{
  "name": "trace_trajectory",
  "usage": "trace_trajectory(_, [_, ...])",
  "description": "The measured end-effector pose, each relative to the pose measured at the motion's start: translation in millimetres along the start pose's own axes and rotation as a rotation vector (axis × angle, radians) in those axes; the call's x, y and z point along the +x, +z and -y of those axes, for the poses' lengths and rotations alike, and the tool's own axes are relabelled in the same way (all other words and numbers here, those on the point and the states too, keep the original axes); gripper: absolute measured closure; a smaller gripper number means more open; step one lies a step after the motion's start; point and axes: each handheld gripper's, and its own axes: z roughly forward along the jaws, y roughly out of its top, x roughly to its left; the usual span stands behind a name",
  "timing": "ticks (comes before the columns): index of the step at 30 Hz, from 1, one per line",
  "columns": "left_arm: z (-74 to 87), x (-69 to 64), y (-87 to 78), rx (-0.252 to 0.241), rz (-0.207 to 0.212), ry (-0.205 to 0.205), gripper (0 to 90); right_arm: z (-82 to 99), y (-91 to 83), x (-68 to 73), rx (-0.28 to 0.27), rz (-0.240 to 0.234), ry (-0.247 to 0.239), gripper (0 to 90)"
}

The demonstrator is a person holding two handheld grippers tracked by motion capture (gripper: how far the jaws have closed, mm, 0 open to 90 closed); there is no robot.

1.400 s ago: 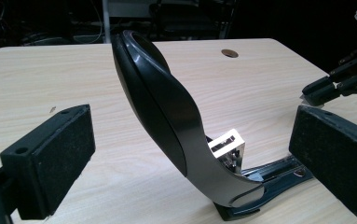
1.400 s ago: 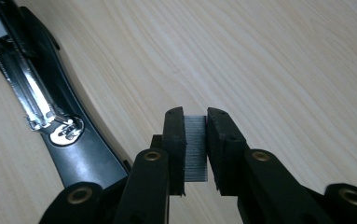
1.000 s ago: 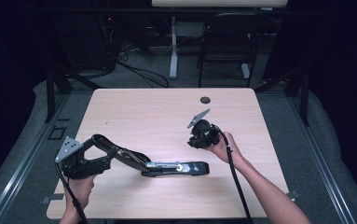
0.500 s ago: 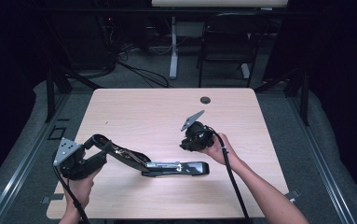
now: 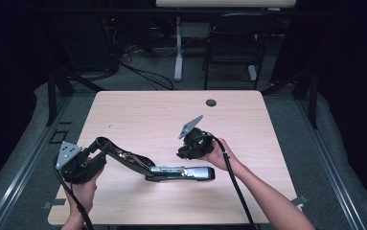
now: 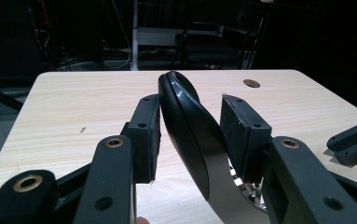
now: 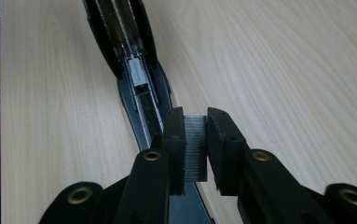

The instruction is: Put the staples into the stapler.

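okay, big pale wood-grain table [image 5: 138, 110], smooth laminate, with a small round grommet [image 5: 211, 102] near the far edge. lying open on it toward the near side is a long black stapler [image 5: 181, 173], its base flat on the table and its top arm [image 5: 123, 155] swung up and back toward the left.

left gripper [image 5: 99, 146] has its jaws around the raised end of that top arm [image 6: 185, 121]; the jaws have just been closing and the padded faces now sit close either side of the glossy curved shell, the right pad looks about touching, the left with a thin gap, so not a firm clamp yet.

right gripper [image 5: 185, 152] hovers over the open magazine channel [image 7: 136, 74], jaws clamped on a small strip of staples [image 7: 195, 147], grey, finely ribbed metal.

handling guess: stapler is stiff and fairly heavy, metal rail with slick plastic shell, so pads may slide on the rounded top; better to pinch across the flat sides near the tip. staple strip is light and brittle, can snap if squeezed or bent, hold it by the long sides and lay it straight in the channel.
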Motion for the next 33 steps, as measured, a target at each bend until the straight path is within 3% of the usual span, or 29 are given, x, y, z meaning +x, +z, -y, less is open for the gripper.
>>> trace_trajectory(7, [-0.9,0.3,2.1,-0.001,0.002,0.007,59.9,-3.1,8.5,4.2,-0.008,-0.059,-0.034,78.2])
trace_trajectory(21, [-0.8,-0.1,2.7,0.001,-0.009,0.013,59.9,-1.4,26.6,6.8,0.023,-0.131,-0.095,78.1])
trace_trajectory(33, [-0.4,-0.7,2.9,-0.004,-0.013,0.017,59.9,0.8,37.0,8.9,0.051,-0.139,-0.131,78.2])
